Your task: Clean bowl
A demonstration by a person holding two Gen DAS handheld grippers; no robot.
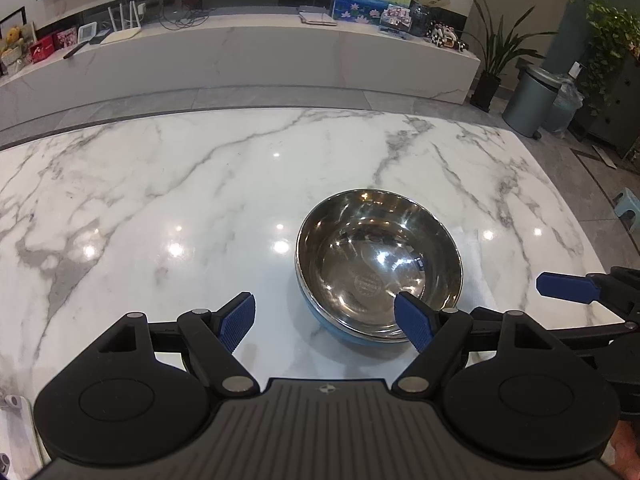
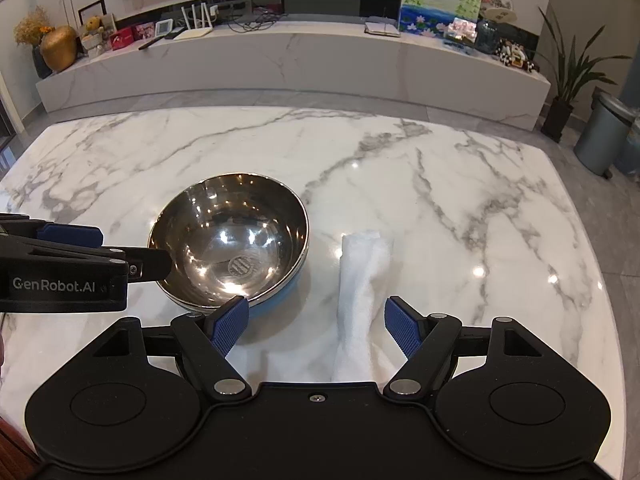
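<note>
I work above a white marble table [image 2: 400,168] veined in grey, glossy with lamp glints. Beyond its far edge runs a long marble console [image 2: 288,64]. On it I see a white router [image 2: 195,30] with upright antennas, a golden vase [image 2: 59,48] at the left end, and a painted picture [image 2: 438,8] of lilies on blue water. A potted plant [image 2: 568,76] and a grey bin [image 2: 604,136] stand on the floor at right.

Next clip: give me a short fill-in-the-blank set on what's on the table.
1. The bowl has a shiny metal inside and a ____ outside.
2. The white cloth lies to the bowl's ____ in the right wrist view.
3. The right gripper holds ____.
4. The table top is white ____.

Missing: blue; right; nothing; marble
</note>
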